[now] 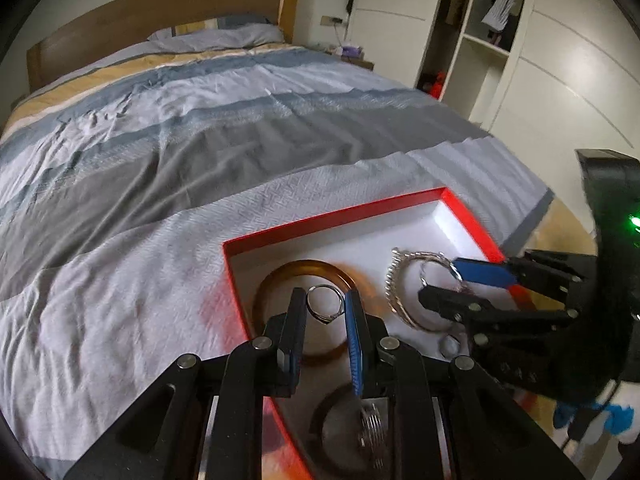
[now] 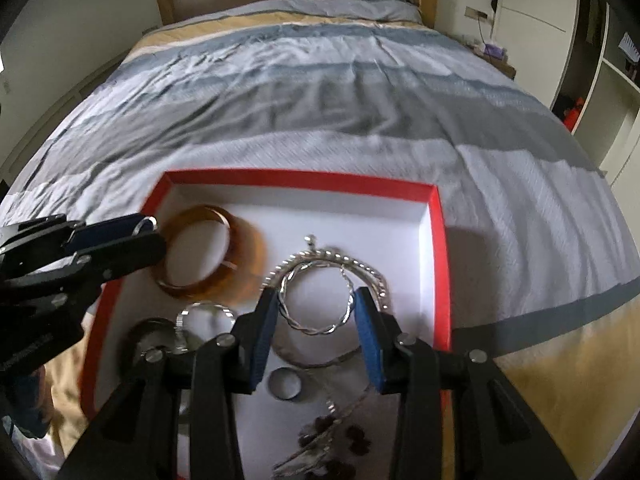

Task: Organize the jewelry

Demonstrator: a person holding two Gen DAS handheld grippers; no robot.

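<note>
Left wrist view, lower centre: the left gripper point(image 1: 326, 308) is clenched on a small silver ring with a faceted setting point(image 1: 325, 307), pinched between a black finger and a blue-padded one, held above a translucent amber bangle point(image 1: 280, 280). The bangle lies in a shallow red-rimmed box with a white floor point(image 1: 332, 218), which sits on a grey, blue and tan striped bedspread point(image 1: 200, 140). At lower right of that frame the right gripper point(image 1: 448, 280) reaches in over a twisted silver bracelet point(image 1: 394, 280).

From the right wrist view, the right gripper point(image 2: 316, 312) holds a thin twisted silver hoop point(image 2: 316, 304) across its width, the blue pads point(image 2: 370, 332) pressing its two sides (the hoop hangs upright between them, above the box floor). Behind it lies the heavier rope-textured silver bracelet point(image 2: 340, 258) with a small clasp at its top. The amber bangle point(image 2: 208, 256) sits left of centre, near the left gripper point(image 2: 146, 228) entering from the left edge. Below it rest a flat silver bangle point(image 2: 204, 312), a dark round ring point(image 2: 150, 332) and a small grey band point(image 2: 285, 384). At the bottom lies a chain with dark clover-shaped charms point(image 2: 340, 440), blurred. The red box wall point(image 2: 438, 260) runs up the right side.

A wooden headboard point(image 1: 160, 4) and white wardrobe point(image 1: 540, 60) fill the upper frame.
</note>
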